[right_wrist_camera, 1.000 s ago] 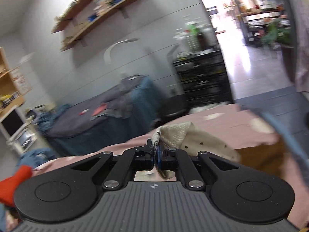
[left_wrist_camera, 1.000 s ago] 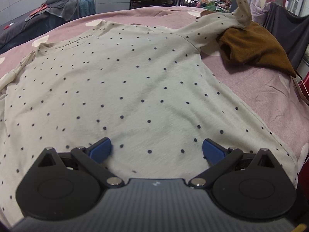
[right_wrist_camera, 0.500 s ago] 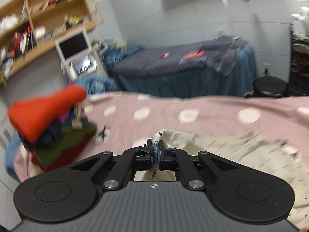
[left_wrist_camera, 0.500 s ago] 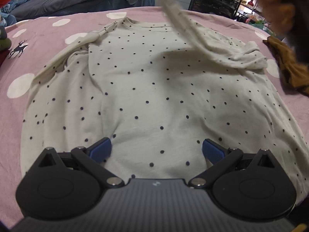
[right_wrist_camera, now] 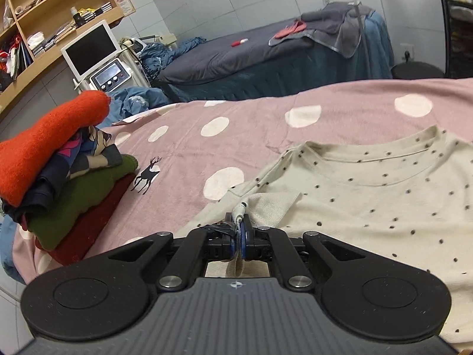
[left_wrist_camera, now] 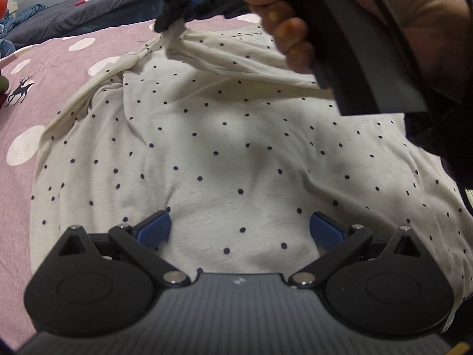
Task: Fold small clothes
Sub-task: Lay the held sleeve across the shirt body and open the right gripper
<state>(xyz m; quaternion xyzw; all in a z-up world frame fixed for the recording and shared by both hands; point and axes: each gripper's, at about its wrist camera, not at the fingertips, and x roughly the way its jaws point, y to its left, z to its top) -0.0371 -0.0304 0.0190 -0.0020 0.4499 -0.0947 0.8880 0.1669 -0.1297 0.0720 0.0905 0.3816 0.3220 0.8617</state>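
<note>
A cream shirt with dark dots (left_wrist_camera: 224,148) lies spread on the pink spotted bedsheet (left_wrist_camera: 53,68). My left gripper (left_wrist_camera: 240,229) hovers open over its lower part, blue pads wide apart with nothing between them. My right gripper (right_wrist_camera: 240,236) is shut on the sleeve cuff (right_wrist_camera: 240,211) of the shirt (right_wrist_camera: 369,192), and the sleeve is drawn across the shirt's chest toward the neckline. In the left wrist view the right gripper (left_wrist_camera: 170,22) shows at the top, held by a hand (left_wrist_camera: 340,14), with the sleeve (left_wrist_camera: 236,59) stretched below it.
A stack of folded clothes (right_wrist_camera: 59,171), red, green and dark with an orange piece on top, sits at the left edge of the bed. Beyond are a dark grey bed (right_wrist_camera: 251,56), a machine with a screen (right_wrist_camera: 94,56) and wooden shelves (right_wrist_camera: 53,14).
My right gripper has swung from high on the right, down and across to the left, carrying the sleeve over the shirt. The left gripper shifted sideways and stayed open.
</note>
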